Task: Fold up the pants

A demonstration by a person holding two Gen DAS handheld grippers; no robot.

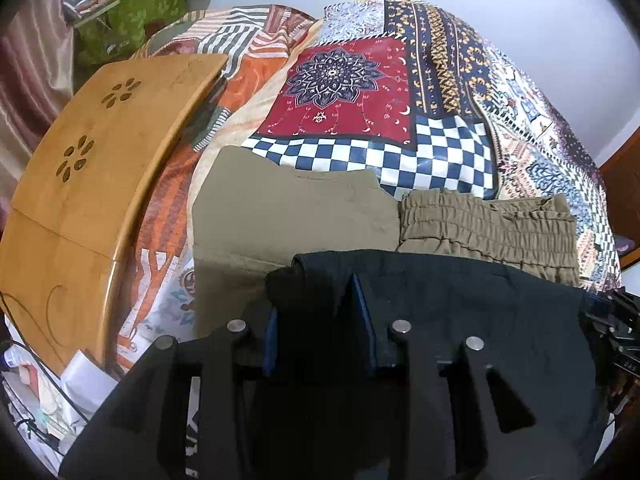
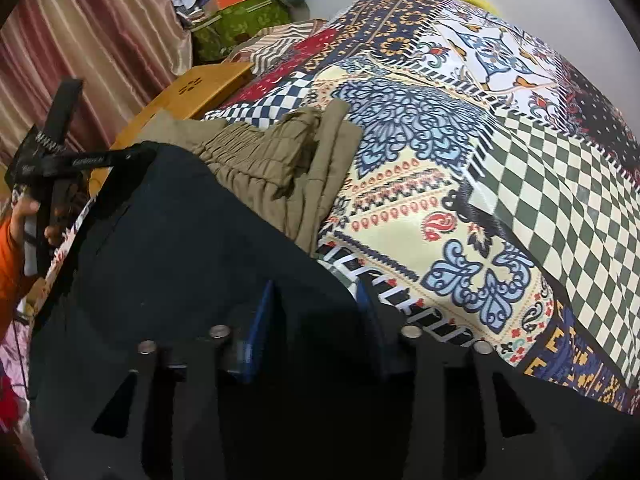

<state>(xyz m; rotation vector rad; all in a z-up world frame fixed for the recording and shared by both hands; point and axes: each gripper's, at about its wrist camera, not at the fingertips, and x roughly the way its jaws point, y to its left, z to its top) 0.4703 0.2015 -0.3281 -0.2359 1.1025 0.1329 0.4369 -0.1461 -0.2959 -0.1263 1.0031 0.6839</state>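
Note:
Black pants [image 1: 460,304] hang stretched between my two grippers, low over the near side of the bed; they also fill the lower left of the right wrist view [image 2: 180,248]. My left gripper [image 1: 316,292] is shut on a bunched corner of the black pants. My right gripper [image 2: 316,300] is shut on their other edge. Folded olive pants [image 1: 296,216] with an elastic waistband [image 1: 488,228] lie on the bedspread just beyond; they also show in the right wrist view [image 2: 280,160]. The left gripper and the hand holding it show at the left edge of the right wrist view [image 2: 44,160].
A patchwork bedspread [image 1: 360,80] covers the bed [image 2: 500,160]. A wooden lap table [image 1: 92,160] rests on the bed's left side. A green box [image 1: 132,20] and clutter sit at the far left by a striped curtain [image 2: 80,40]. White wall lies behind.

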